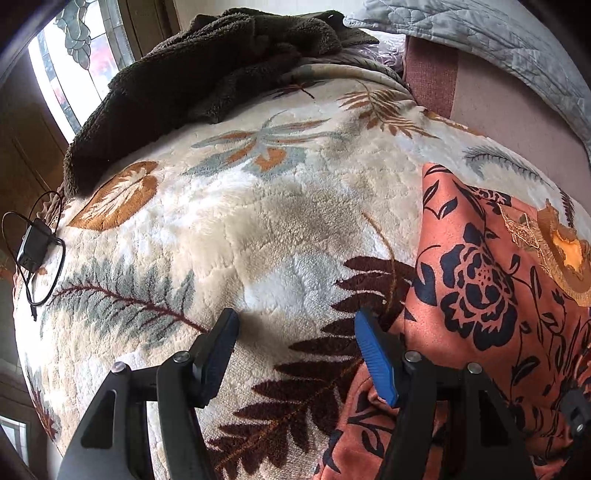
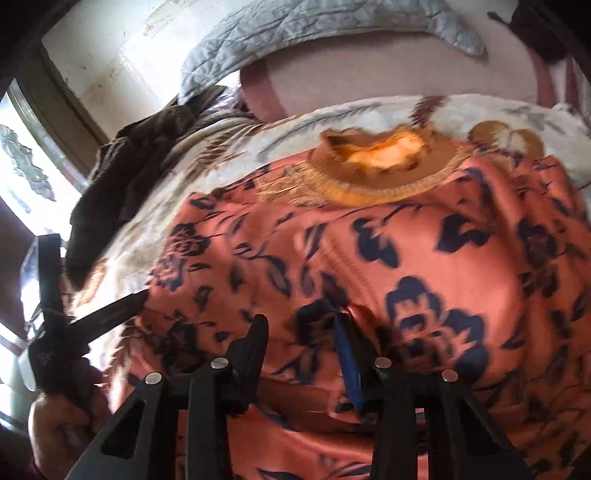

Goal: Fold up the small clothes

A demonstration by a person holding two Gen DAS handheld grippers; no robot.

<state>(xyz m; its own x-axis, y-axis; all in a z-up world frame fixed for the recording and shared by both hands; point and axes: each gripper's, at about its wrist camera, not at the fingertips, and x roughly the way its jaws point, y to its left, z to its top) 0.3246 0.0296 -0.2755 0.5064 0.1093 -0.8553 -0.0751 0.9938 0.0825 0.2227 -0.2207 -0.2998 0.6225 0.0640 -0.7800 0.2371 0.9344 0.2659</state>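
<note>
nearest to us in the left view, our left gripper hangs over the blanket with jaws wide apart and nothing between them; its blue pad sits right at the left edge of the top, whether touching we cannot tell. in the right view our right gripper is low over the top, jaws partly apart with cloth between the fingers; the frame is blurred and we cannot tell if the pads press on it. at lower left of that view a hand holds the left gripper, tip at the top's edge.

the top: orange-pink cloth, dark navy rose and leaf print, tan ribbed collar with a yellow inside, pale embroidery beside the collar. it lies spread on the blanket, right of centre as the left view has it.

long axis runs away from us, collar at the far end, hem near the grippers.

the blanket is cream plush with grey, rust and dark brown fern leaves. a black charger with its cord lies at its left edge. farther back, a dark brown fleece is heaped; beyond, a grey quilt and a window.
</note>
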